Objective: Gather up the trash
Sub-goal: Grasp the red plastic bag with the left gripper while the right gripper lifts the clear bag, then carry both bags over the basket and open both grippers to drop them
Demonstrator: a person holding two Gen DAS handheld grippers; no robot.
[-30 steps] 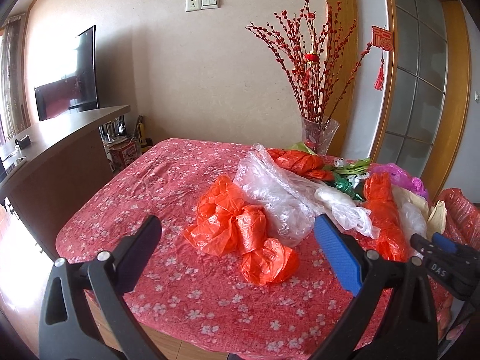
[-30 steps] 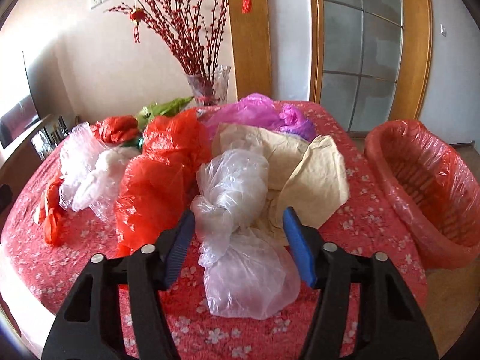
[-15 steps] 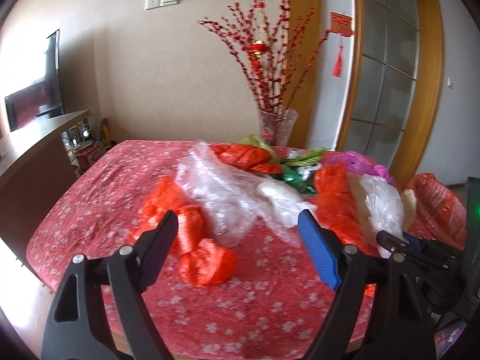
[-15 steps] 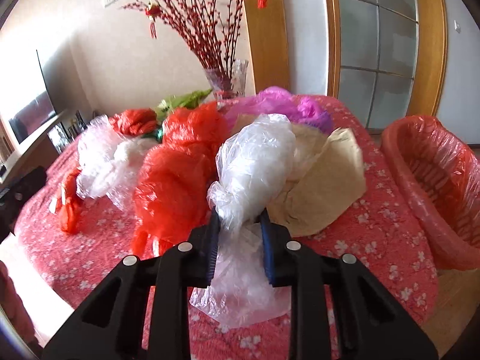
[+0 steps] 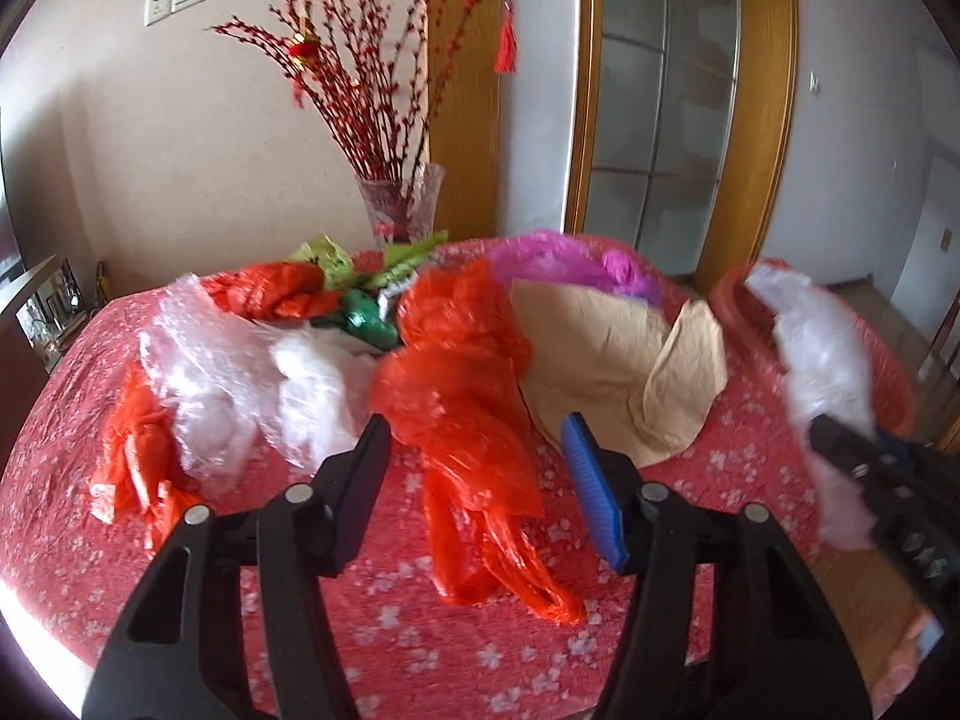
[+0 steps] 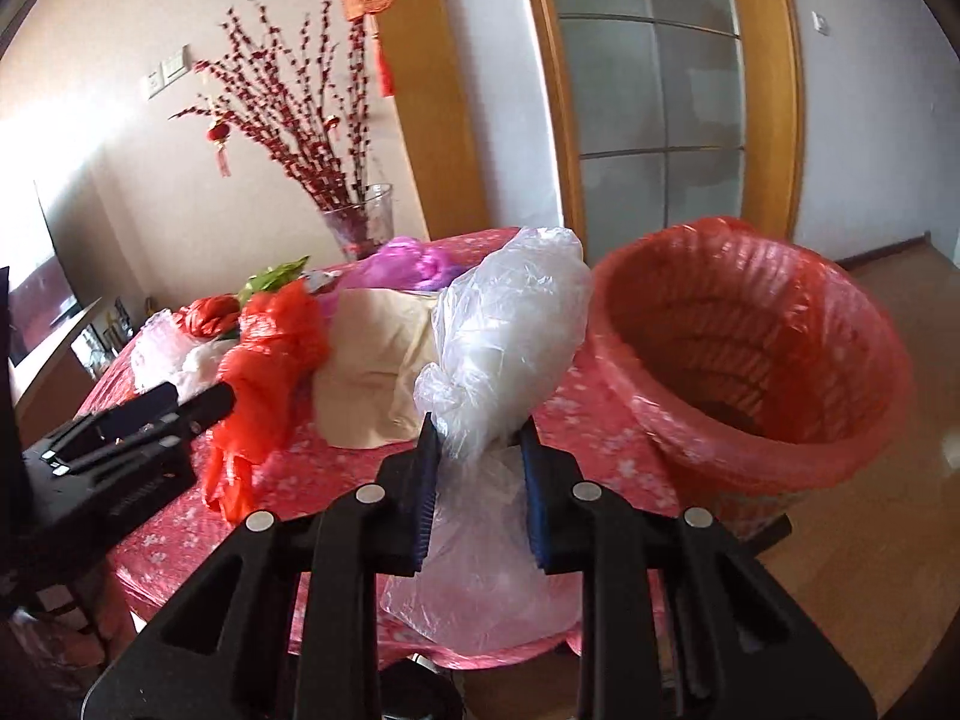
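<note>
My right gripper [image 6: 477, 438] is shut on a clear plastic bag [image 6: 510, 336] and holds it in the air, just left of a waste basket lined with a red bag [image 6: 840, 438]. The held bag also shows blurred in the left wrist view [image 5: 822, 366]. My left gripper [image 5: 474, 450] is open and empty, just above a crumpled red plastic bag [image 5: 468, 396] on the table. A brown paper bag [image 5: 606, 354], clear bags [image 5: 234, 366], a purple bag [image 5: 558, 258] and other red bags [image 5: 138, 462] lie on the red flowered tablecloth [image 5: 420, 630].
A glass vase [image 5: 399, 204] with red branches stands at the table's far edge. A glass door with a wooden frame [image 6: 660, 90] is behind the basket. A dark counter [image 5: 24, 324] stands at the left. Wooden floor [image 6: 870, 570] lies right of the table.
My right gripper shut on the clear bag, lifted it off the table and swung right toward the basket. My left gripper moved right, from the small red bags to the large red bag.
</note>
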